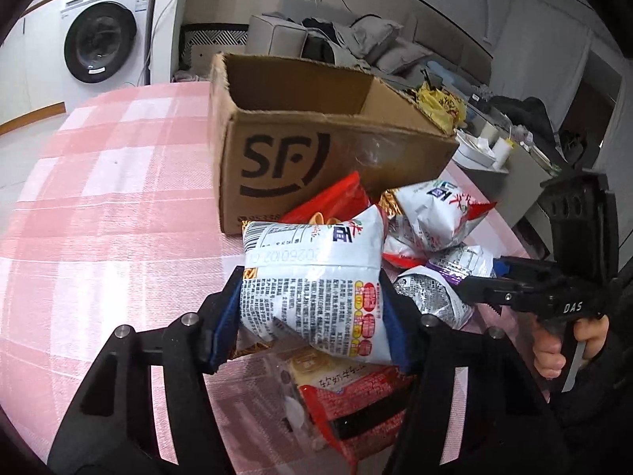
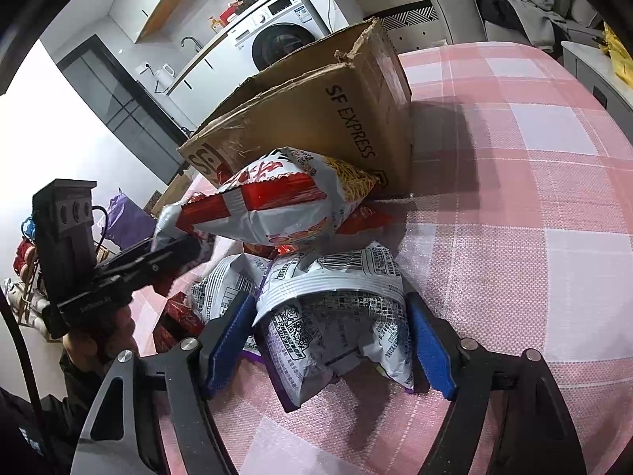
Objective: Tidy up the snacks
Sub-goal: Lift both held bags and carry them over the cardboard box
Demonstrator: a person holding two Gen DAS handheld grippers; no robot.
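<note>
My left gripper point(image 1: 312, 316) is shut on a white snack bag point(image 1: 316, 281) with red and yellow print, held above the pile; the same bag shows in the right wrist view point(image 2: 277, 202). My right gripper point(image 2: 332, 340) has its blue pads around a silver and purple snack bag point(image 2: 336, 316) that lies on the table; the pads touch its sides. That bag also shows in the left wrist view point(image 1: 435, 289). An open SF cardboard box point(image 1: 316, 138) stands just behind the pile point(image 2: 328, 111).
A red wrapped pack point(image 1: 356, 399) lies under my left gripper. More snack bags point(image 1: 431, 213) lie against the box. The table has a pink checked cloth point(image 1: 99, 217). A washing machine point(image 1: 107, 31) and a cluttered sofa point(image 1: 356, 39) stand behind.
</note>
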